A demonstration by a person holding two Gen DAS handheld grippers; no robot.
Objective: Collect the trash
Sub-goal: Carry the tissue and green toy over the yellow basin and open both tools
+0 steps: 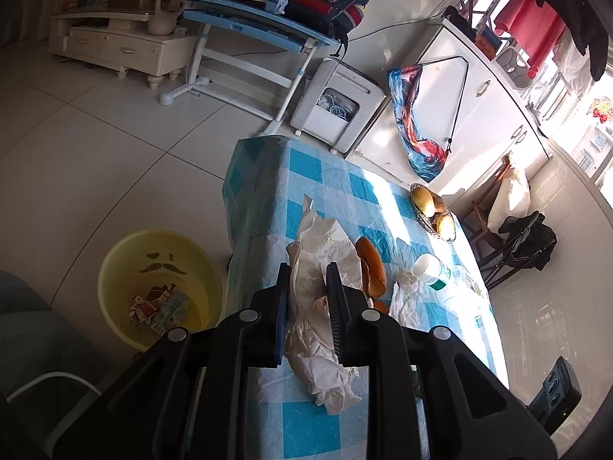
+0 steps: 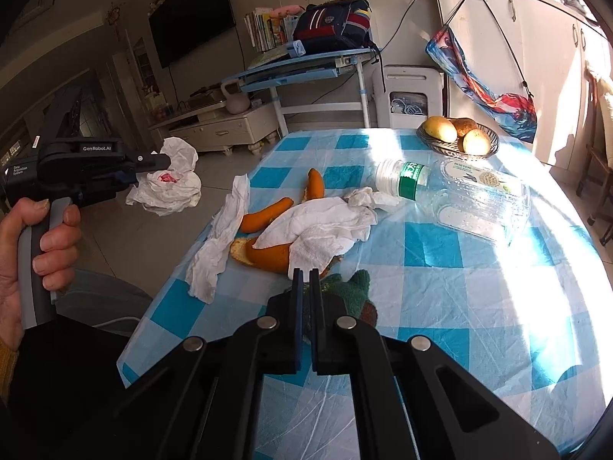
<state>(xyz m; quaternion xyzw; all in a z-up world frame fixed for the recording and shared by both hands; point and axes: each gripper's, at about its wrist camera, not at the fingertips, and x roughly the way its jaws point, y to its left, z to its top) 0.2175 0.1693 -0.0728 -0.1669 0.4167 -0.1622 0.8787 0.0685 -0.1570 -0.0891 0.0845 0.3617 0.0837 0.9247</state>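
On the floor at the left, the yellow basin (image 1: 159,287) holds a few wrappers (image 1: 159,306); it stands just beside the counter (image 2: 440,306), which carries a blue-and-white checked cloth. The left claw (image 1: 308,291) is closed partway on a crumpled white plastic bag (image 1: 318,268), which fills the gap between its fingers. In the right wrist view this bag (image 2: 172,176) hangs off the counter's left edge, over the floor, with something pink inside.

On the counter, left to right: a white tissue (image 2: 218,245) at the edge, orange peels (image 2: 264,216), a second tissue (image 2: 325,226) draped over the peels, a clear plastic bottle (image 2: 459,195) with a green label lying on its side, and a bowl (image 2: 456,140) of fruit at the far side.

The right claw (image 2: 304,287) is nearly closed with only a thin gap, holding nothing visible. A green knitted item (image 2: 352,291) lies just beyond its fingertips.
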